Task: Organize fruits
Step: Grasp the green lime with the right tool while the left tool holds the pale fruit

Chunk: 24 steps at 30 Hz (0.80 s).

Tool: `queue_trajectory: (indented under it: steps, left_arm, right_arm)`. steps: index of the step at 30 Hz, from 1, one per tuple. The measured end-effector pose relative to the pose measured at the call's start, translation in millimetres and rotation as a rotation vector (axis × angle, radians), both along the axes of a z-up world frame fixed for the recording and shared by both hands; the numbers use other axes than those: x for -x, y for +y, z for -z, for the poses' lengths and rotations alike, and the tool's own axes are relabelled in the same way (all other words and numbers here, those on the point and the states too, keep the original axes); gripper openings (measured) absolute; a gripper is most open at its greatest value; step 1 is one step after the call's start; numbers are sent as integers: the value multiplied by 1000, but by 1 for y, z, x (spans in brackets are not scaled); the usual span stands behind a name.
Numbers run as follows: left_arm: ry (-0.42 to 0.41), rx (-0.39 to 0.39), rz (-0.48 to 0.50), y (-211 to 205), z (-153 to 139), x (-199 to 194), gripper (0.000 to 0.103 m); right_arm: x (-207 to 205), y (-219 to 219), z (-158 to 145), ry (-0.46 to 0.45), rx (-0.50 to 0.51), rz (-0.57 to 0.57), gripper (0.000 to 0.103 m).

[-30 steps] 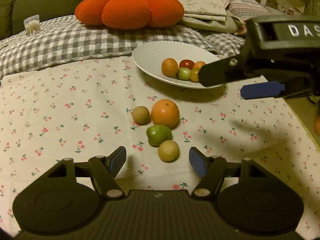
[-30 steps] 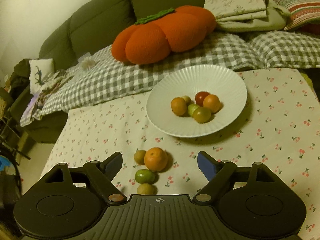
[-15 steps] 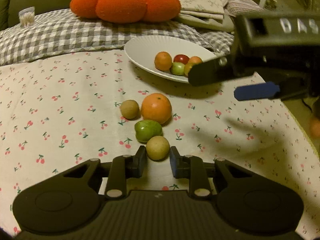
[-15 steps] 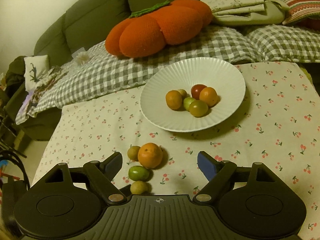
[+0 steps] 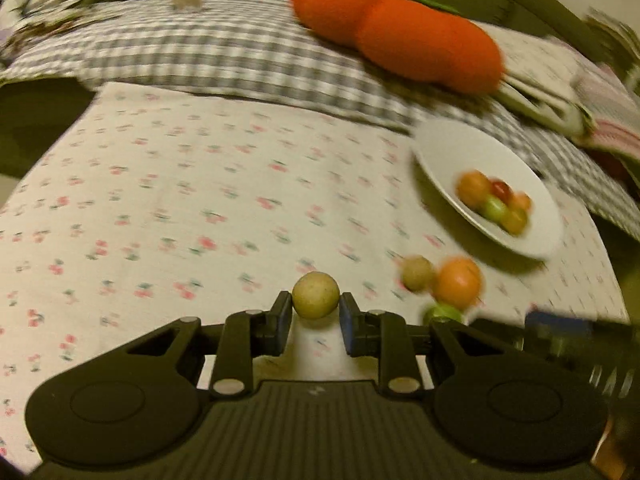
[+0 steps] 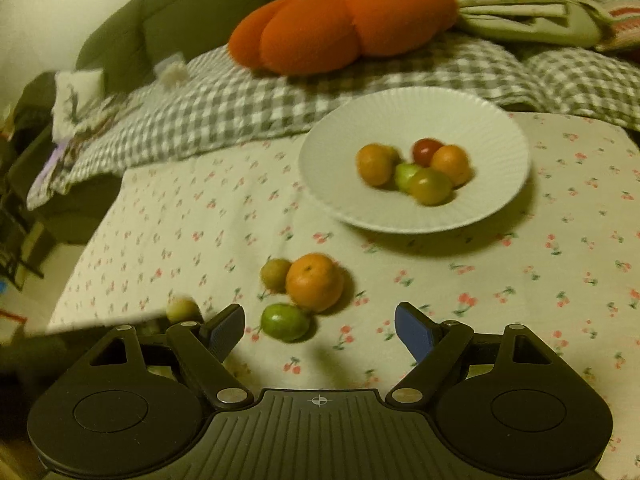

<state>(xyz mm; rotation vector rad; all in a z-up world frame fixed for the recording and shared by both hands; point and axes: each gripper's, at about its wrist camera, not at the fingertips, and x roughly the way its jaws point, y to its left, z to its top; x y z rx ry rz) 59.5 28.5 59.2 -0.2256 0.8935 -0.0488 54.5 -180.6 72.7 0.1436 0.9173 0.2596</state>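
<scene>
My left gripper is shut on a small yellow-green fruit and holds it above the cherry-print cloth; the fruit also shows in the right wrist view. On the cloth lie an orange, a small brownish fruit and a green fruit. A white ribbed plate holds several small fruits. My right gripper is open and empty, low over the cloth just right of the green fruit. The plate and orange sit at right in the blurred left wrist view.
An orange pumpkin cushion lies on a grey checked blanket behind the table. Folded cloths are stacked at the back right. The table's left edge drops to the floor.
My left gripper closed on the small yellow-green fruit, lifted it and swung left away from the fruit group. My right gripper moved closer to the fruits on the cloth.
</scene>
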Motion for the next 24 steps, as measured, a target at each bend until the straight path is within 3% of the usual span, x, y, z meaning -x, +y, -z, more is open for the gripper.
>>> queue_trajectory:
  steps: [5, 12, 13, 14, 18, 24]
  left_arm:
    - [8, 10, -40, 9, 1, -5, 24]
    - [8, 15, -34, 8, 1, -5, 24]
    - [5, 15, -35, 8, 0, -5, 24]
    - [3, 14, -37, 8, 0, -5, 24]
    - [-1, 15, -38, 9, -1, -4, 24]
    - [-11, 12, -34, 7, -2, -3, 24]
  right_arm:
    - [-1, 22, 15, 0, 37, -52, 84]
    - [-9, 36, 34, 0, 50, -31, 80]
    - [-8, 38, 35, -12, 61, -29, 76]
    - [-8, 40, 36, -25, 72, -33, 61]
    - [-9, 42, 36, -34, 90, -44, 33]
    - [-4, 43, 27, -24, 74, -58, 33]
